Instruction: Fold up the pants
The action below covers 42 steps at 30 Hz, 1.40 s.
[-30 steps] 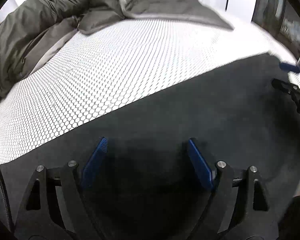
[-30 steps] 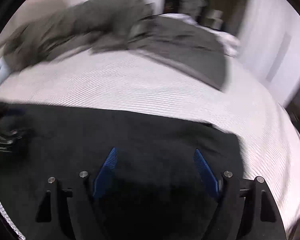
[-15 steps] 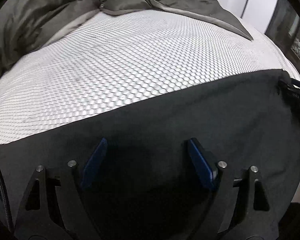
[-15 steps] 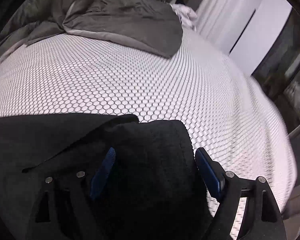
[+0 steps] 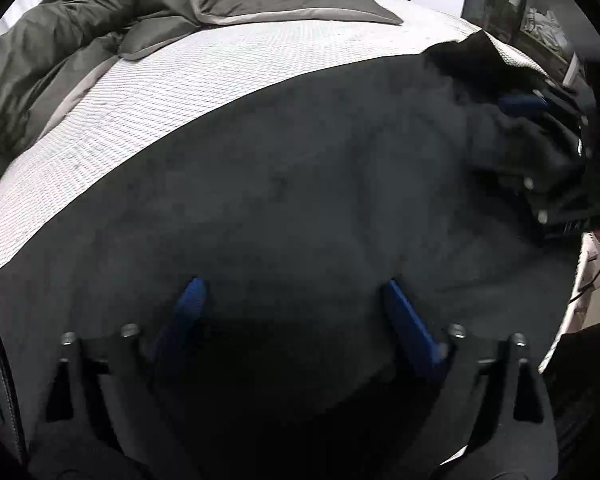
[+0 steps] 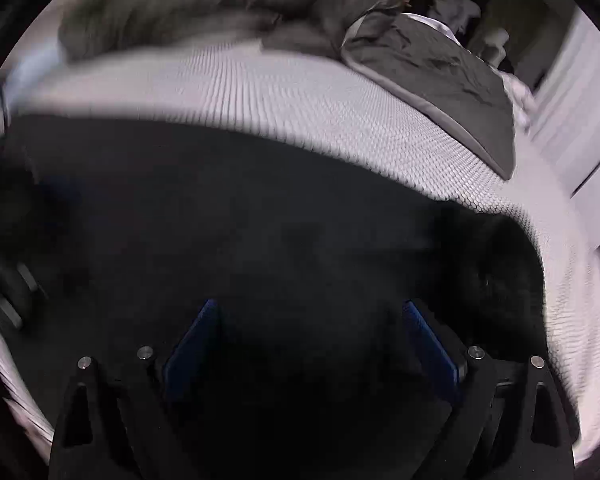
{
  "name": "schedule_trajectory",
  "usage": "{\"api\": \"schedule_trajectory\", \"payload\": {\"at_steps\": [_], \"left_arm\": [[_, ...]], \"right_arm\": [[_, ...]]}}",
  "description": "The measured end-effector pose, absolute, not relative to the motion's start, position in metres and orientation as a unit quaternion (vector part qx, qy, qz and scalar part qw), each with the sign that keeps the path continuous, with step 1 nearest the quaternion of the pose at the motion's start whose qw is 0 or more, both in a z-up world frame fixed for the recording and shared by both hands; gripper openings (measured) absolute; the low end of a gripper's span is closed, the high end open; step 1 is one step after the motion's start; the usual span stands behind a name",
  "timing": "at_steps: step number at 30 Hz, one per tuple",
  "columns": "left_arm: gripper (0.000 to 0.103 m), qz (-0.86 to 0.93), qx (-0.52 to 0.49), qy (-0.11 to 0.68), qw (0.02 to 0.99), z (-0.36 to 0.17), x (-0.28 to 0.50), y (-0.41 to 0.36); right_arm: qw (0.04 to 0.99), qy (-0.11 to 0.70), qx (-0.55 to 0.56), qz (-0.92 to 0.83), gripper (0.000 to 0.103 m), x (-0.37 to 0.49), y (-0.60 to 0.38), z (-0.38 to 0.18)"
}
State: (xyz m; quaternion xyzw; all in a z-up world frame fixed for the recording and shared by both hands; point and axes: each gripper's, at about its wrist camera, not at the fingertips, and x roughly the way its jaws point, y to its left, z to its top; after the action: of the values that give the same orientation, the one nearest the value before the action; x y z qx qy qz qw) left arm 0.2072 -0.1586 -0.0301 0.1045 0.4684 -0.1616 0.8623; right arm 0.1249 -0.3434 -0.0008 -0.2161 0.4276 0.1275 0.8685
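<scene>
On the bed (image 5: 188,80) we've got the pants (image 5: 300,200) spread flat, barely folded yet, left gripper (image 5: 292,300) and right gripper (image 6: 312,320) both wide, empty

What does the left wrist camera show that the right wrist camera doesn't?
Only the left wrist view shows the right tongs at the bunched far corner of the black pants. Only the right wrist view shows a dark mound of pants fabric beside its own open tongs. Both show the pants spread on the white honeycomb sheet, the grey duvet behind, and the left tongs open.
</scene>
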Motion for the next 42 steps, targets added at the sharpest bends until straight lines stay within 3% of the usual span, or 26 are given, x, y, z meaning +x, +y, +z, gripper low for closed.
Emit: {"api": "schedule_trajectory", "payload": {"at_steps": [4, 7, 10, 15, 20, 22, 30, 32, 35, 42], "left_arm": [[0.098, -0.130, 0.088, 0.475, 0.866, -0.033, 0.206, -0.129], [0.097, -0.088, 0.076, 0.465, 0.878, -0.028, 0.204, -0.110], [0.090, -0.089, 0.065, 0.448, 0.887, -0.017, 0.190, -0.111], [0.093, -0.209, 0.051, 0.403, 0.890, 0.013, 0.152, -0.167], [0.094, -0.268, 0.112, 0.436, 0.852, -0.021, 0.131, -0.234], [0.102, -0.247, 0.140, 0.434, 0.855, -0.034, 0.127, -0.245], [0.100, -0.228, 0.072, 0.423, 0.874, -0.007, 0.140, -0.195], [0.099, -0.206, 0.051, 0.418, 0.883, 0.002, 0.139, -0.166], [0.098, -0.162, 0.010, 0.411, 0.897, 0.015, 0.155, -0.117], [0.097, -0.065, -0.059, 0.378, 0.921, 0.038, 0.146, 0.005]], "right_arm": [[0.888, 0.428, -0.160, 0.056, 0.093, 0.107, -0.405, -0.003], [0.883, 0.425, -0.184, -0.076, 0.095, 0.096, -0.455, -0.007], [0.893, 0.440, -0.072, -0.060, 0.095, 0.088, -0.497, -0.006], [0.920, 0.388, 0.036, -0.039, 0.095, 0.050, -0.528, 0.023], [0.900, 0.394, 0.187, 0.014, 0.095, 0.000, -0.557, 0.012], [0.883, 0.406, 0.234, 0.042, 0.095, 0.024, -0.571, 0.001], [0.859, 0.354, 0.356, 0.099, 0.064, 0.086, -0.584, -0.003], [0.858, 0.368, 0.348, 0.083, 0.036, 0.093, -0.575, -0.007], [0.880, 0.347, 0.319, 0.053, 0.020, 0.101, -0.552, 0.002], [0.930, 0.285, 0.204, 0.110, 0.015, 0.081, -0.459, 0.078]]}}
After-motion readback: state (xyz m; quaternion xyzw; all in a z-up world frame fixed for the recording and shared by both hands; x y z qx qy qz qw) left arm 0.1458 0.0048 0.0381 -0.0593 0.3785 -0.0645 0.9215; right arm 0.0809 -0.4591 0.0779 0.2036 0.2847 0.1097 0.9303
